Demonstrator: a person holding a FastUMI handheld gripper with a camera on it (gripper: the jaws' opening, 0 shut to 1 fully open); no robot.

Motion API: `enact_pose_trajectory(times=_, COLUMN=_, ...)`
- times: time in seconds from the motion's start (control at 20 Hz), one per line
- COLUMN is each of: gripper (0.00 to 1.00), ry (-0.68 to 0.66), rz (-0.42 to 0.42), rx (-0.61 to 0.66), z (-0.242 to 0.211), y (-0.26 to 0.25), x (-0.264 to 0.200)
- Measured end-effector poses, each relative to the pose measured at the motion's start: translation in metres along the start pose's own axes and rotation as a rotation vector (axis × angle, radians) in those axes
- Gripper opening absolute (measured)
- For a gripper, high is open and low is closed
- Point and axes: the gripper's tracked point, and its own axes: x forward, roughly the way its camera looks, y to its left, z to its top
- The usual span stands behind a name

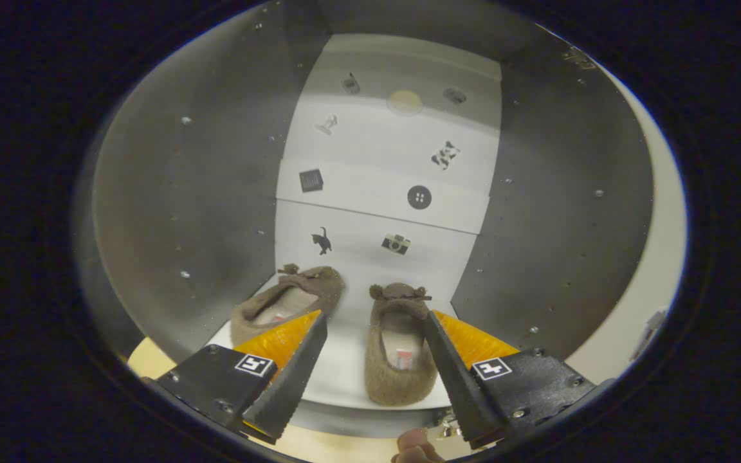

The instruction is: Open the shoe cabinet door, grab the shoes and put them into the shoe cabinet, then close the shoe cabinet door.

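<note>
left shoe (287,301) at 11 o'clock of claw (377,334), on cabinet shelf (345,373) | right shoe (399,350) between the fingers, nearer the right one | claw wide, holding nothing | step: shoes stowed (likely); next: back out, swing door shut

Pale floor (628,321) beside grey panels (557,212)

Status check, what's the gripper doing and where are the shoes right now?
Gripper open, holding nothing. Both shoes on the cabinet's bottom shelf: right shoe between the fingers, left shoe beyond the left finger. Nothing blocking.
</note>
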Motion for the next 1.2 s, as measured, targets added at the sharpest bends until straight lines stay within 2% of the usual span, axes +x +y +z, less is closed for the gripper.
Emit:
enact_pose_trajectory(times=0.15, gripper=0.98, ry=-0.036, rz=0.003, rx=0.079, z=0.005, y=-0.002, x=-0.061)
enact_pose_trajectory(times=0.3, gripper=0.97, ry=-0.097, rz=-0.052, rx=0.064, z=0.018, y=-0.018, x=-0.129)
enact_pose_trajectory(times=0.4, gripper=0.98, ry=-0.126, rz=-0.06, rx=0.054, z=0.026, y=-0.024, x=-0.177)
enact_pose_trajectory(times=0.85, gripper=1.0, ry=-0.197, rz=0.089, rx=0.1, z=0.021, y=-0.037, x=-0.332)
enact_pose_trajectory(times=1.2, gripper=1.0, ry=-0.339, rz=0.06, rx=0.042, z=0.01, y=-0.087, x=-0.436)
